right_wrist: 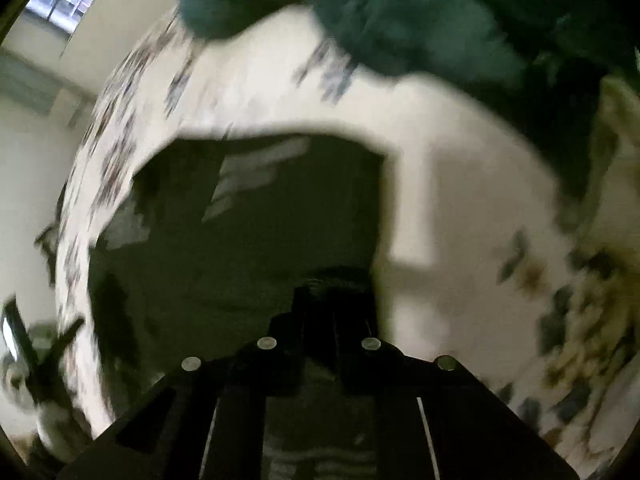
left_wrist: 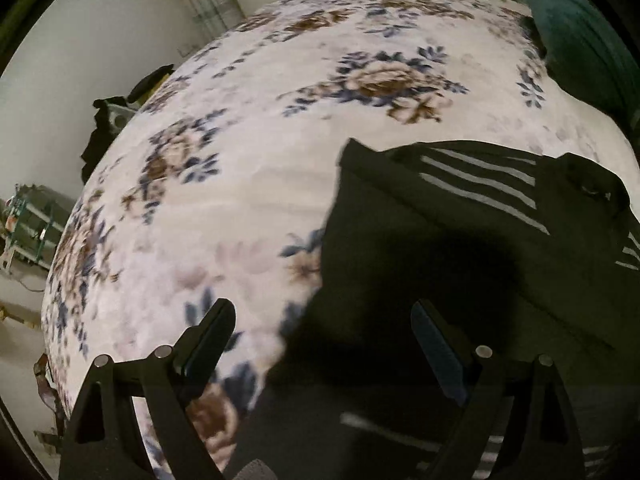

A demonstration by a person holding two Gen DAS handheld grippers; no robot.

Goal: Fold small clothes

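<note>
Black garment with white stripes lies flat on the flowered bedspread, near the bed's front edge. All places below are relative to that garment.

Left gripper: fingers wide apart, nothing between them. It hangs over the garment's left edge, one finger above bare bedspread, the other finger above black cloth. No pad touches fabric as far as I can see.

Right gripper: fingers drawn together at the garment's near right edge, tips down in the dark cloth (view is blurred and dark there, so I cannot tell if a fold is actually pinched between the pads).

Stripes sit on the garment's far part, running slantwise.

Dark green blanket is bunched well beyond the garment, toward the far right of the bed. A small dark pile sits off the bed's left edge, well apart from the garment.
</note>
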